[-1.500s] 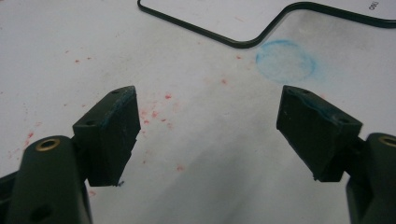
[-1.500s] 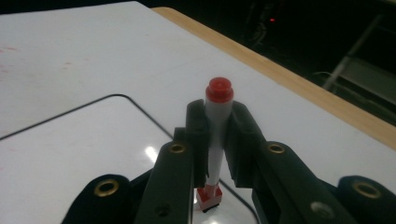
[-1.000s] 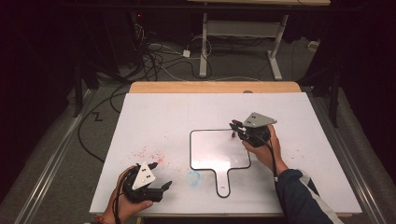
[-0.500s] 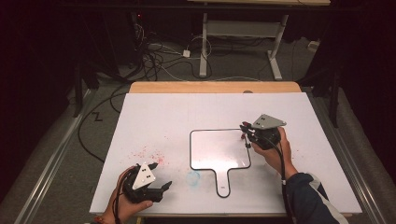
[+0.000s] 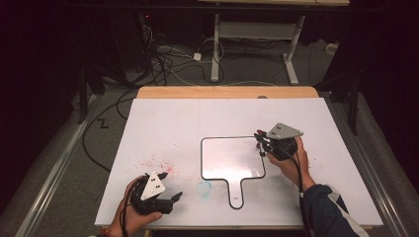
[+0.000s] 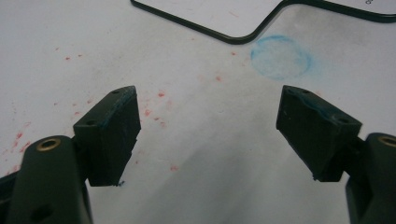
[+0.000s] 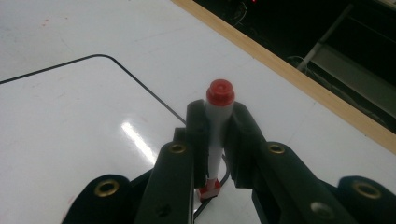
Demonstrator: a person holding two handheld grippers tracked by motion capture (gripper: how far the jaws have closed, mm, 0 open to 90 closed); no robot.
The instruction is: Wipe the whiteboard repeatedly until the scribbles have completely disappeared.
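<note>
A small whiteboard (image 5: 232, 158) with a black rim and a short handle lies flat in the middle of the white table (image 5: 197, 118); its corner (image 7: 70, 121) fills the left of the right gripper view. My right gripper (image 5: 260, 139) hovers at the board's right edge, shut on a white marker (image 7: 217, 126) with a red end, which stands upright between the jaws. My left gripper (image 5: 174, 197) rests near the table's front left corner, jaws wide open (image 6: 208, 135) over bare table, nothing between them.
Red specks (image 5: 157, 162) and a faint blue smudge (image 5: 203, 187) mark the table left of the board's handle; the smudge (image 6: 280, 57) lies just ahead of my left gripper. A wooden strip (image 5: 227, 92) edges the table's far side. Cables (image 5: 168, 59) and desk legs lie on the floor beyond.
My right gripper has shifted slightly right and toward the front, from above the board's upper right corner to its right edge. The left gripper has stayed put.
</note>
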